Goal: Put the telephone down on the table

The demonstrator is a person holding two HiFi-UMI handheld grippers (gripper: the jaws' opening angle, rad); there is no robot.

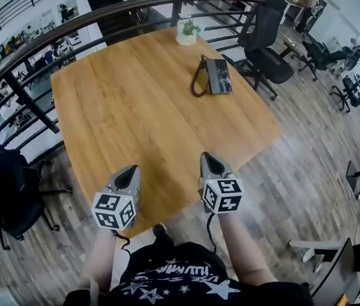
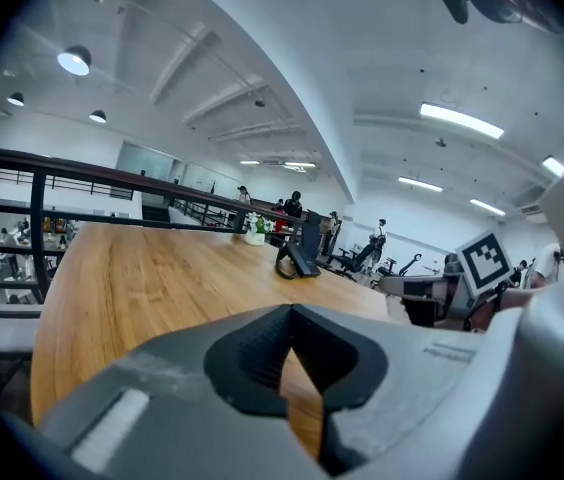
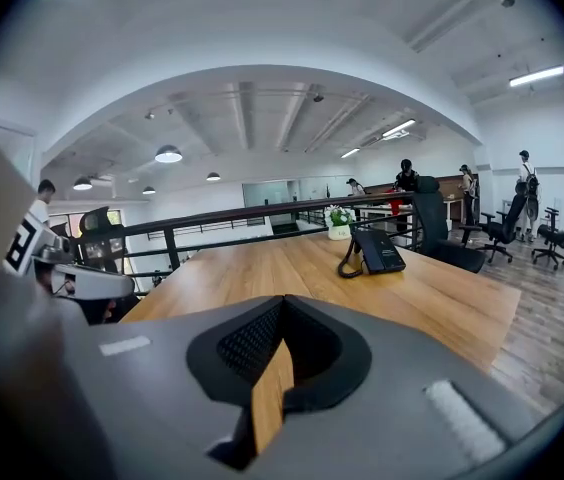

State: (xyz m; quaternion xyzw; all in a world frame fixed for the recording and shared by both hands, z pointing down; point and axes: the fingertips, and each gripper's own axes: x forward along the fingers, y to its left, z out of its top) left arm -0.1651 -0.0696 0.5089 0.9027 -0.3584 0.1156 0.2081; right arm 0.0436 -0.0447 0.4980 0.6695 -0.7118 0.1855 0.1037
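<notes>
The dark telephone (image 1: 218, 76) lies flat on the wooden table (image 1: 135, 107), far side, right of centre, with its handset and coiled cord on its left. It also shows far ahead as the telephone (image 2: 300, 258) in the left gripper view and the telephone (image 3: 377, 252) in the right gripper view. My left gripper (image 1: 131, 169) and right gripper (image 1: 207, 155) hover side by side over the table's near edge, well short of the phone. In each gripper view the left gripper (image 2: 290, 308) and right gripper (image 3: 282, 300) tips meet with nothing between them.
A small potted plant (image 1: 186, 34) stands at the table's far edge. A dark metal railing (image 1: 71, 27) runs behind and along the left side. Office chairs (image 1: 266, 50) stand at the far right corner. Wood floor lies to the right.
</notes>
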